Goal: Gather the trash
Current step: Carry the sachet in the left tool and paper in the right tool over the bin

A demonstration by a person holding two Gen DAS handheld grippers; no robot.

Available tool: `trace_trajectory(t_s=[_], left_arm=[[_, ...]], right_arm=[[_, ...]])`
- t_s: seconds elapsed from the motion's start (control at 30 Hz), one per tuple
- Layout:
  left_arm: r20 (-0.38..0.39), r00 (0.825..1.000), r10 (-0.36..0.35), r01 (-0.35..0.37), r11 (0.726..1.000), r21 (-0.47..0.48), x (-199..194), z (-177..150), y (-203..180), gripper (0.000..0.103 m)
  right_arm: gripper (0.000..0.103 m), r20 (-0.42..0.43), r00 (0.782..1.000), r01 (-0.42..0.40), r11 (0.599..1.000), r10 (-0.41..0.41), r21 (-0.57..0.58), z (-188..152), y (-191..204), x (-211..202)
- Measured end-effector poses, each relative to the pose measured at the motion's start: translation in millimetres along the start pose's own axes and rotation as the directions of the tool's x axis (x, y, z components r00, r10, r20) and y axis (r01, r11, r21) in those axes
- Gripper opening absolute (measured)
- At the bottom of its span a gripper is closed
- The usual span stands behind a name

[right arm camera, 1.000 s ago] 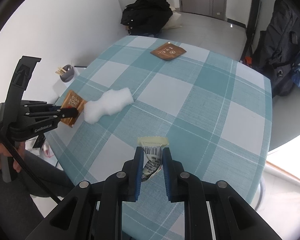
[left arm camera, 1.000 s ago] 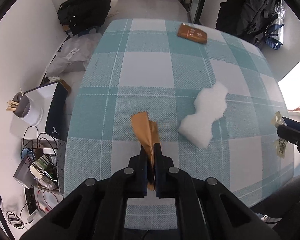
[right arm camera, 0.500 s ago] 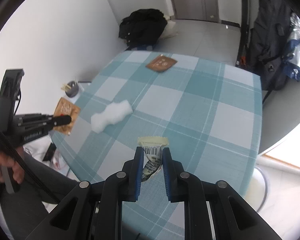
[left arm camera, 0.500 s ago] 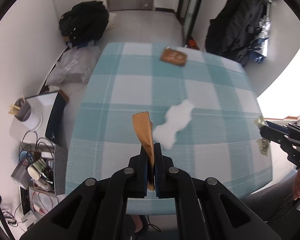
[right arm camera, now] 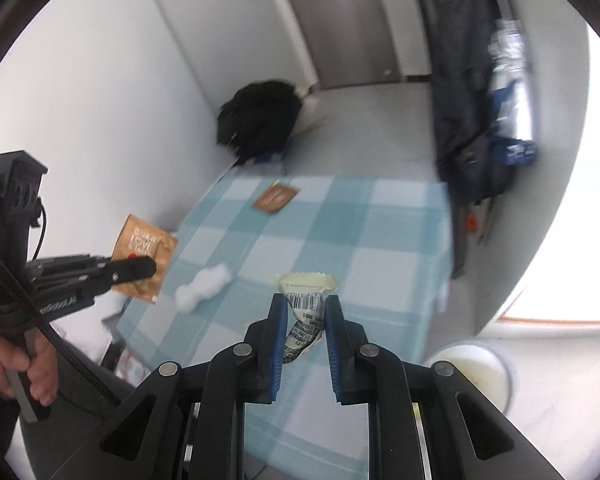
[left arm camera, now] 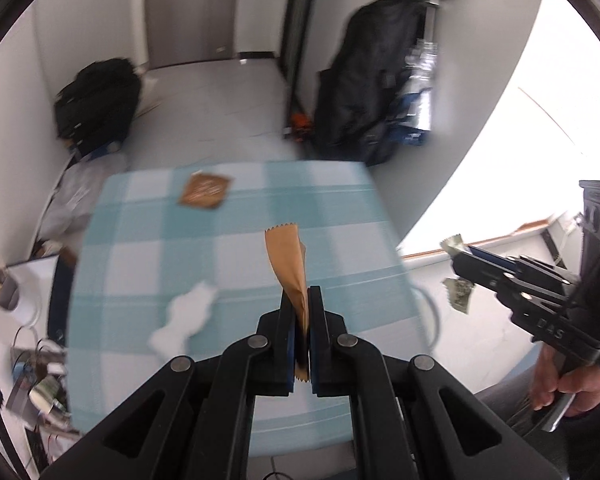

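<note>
Both grippers have lifted well above the bench — left gripper jaws clamp a brown wrapper, right gripper jaws pinch a barcode wrapper; binning seems next.

Tablecloth: teal-and-white check. Sachets: brown. Tissue: white. Wrapper: cream, black barcode. Finger pads: blue. Bag: black.

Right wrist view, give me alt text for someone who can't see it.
The right hand-held gripper pinches a pale barcoded wrapper above a teal checked table. At left, the left hand-held gripper holds a brown packet. A white wad and another brown packet lie on the table.
</note>
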State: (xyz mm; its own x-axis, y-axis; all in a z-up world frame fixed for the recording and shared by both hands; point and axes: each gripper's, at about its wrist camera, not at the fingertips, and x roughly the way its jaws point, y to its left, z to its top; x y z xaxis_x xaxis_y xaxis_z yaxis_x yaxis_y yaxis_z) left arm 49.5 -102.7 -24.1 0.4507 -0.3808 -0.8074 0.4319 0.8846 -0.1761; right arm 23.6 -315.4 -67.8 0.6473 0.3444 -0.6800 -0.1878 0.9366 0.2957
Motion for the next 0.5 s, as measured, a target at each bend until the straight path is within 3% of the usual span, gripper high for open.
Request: trace_trajectory(t_s=[0.33,0.5], left_arm=[[-0.05,0.991,-0.127,0.131,0.988,0.084,47,21,-82,0.002],[-0.102,0.981,-0.168,0.179,0.978,0.11,74,23,-115,0.002]], right_arm=[[0.018,0.017,0.993,0.112,0.987,-0.115,0.111,-15,-75,-28],[0.018,-0.035,0.986,0.164,0.973,-0.161,0.161,-32,-114,-30]])
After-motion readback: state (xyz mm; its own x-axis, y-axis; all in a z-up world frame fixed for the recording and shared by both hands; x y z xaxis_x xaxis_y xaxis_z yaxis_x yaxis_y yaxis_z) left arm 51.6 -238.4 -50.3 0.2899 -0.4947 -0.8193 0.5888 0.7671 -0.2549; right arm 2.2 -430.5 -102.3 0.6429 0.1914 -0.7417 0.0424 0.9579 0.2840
